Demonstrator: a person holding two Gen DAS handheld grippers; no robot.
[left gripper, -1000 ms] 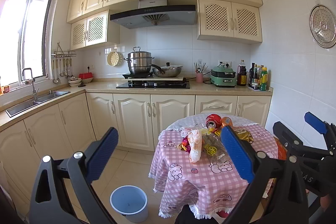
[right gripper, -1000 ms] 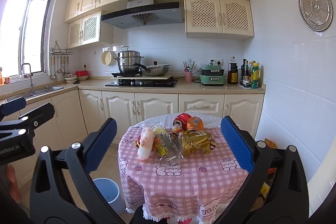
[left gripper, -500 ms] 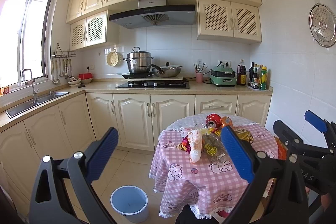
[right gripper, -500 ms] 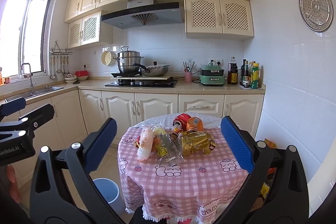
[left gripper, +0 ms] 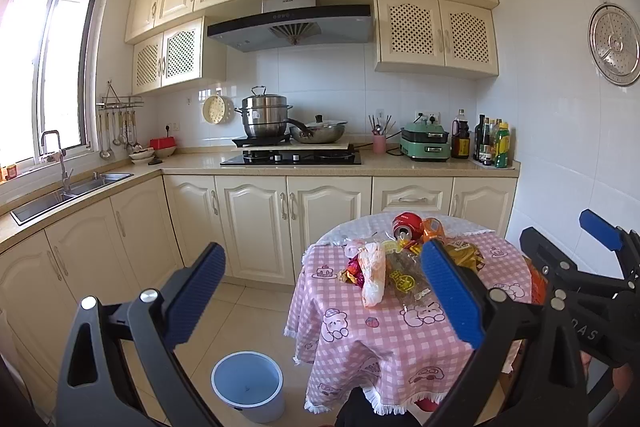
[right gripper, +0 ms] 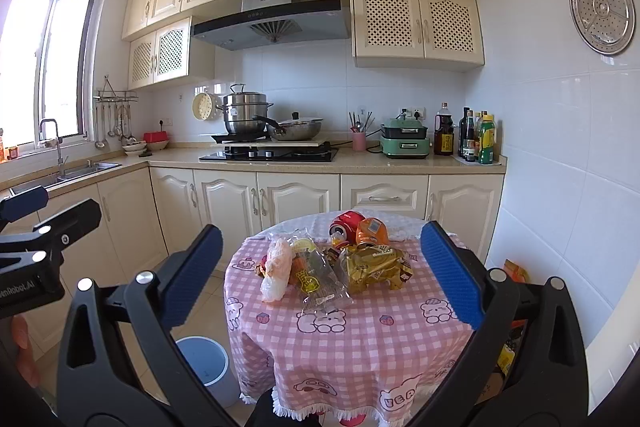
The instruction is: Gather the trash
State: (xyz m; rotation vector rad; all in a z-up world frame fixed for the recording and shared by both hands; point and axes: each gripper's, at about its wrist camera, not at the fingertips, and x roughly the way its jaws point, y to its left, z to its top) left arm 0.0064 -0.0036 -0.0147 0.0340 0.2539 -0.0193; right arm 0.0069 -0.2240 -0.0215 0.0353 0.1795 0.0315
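left gripper [left gripper: 320,291]: jaws spread wide, nothing between them, held in the air short of the table; the bin sits low between the blue pads in its own view
right gripper [right gripper: 320,271]: jaws spread wide too, holding nothing, aimed at the trash pile, which sits framed between its pads
table [right gripper: 360,343]: round, pink checked cloth with cartoon prints, in front of the lower cabinets
trash pile [right gripper: 332,263]: bunched in the middle of the tabletop, toward the far side
red can [right gripper: 347,223]: lying on its side at the back of the pile, open end facing the camera
orange can [right gripper: 372,231]: just right of the red can, touching it
gold wrapper [right gripper: 374,267]: crumpled, right front of the pile
clear wrapper [right gripper: 320,283]: flat, yellow print, front centre
white-pink bag [right gripper: 277,269]: left edge of the pile, stretched front to back
bin [left gripper: 248,391]: pale blue, open top, on the floor tiles just left of the table, looks empty inside
hand: fingers [right gripper: 24,355] show at the left edge of the right view, below the left gripper's body
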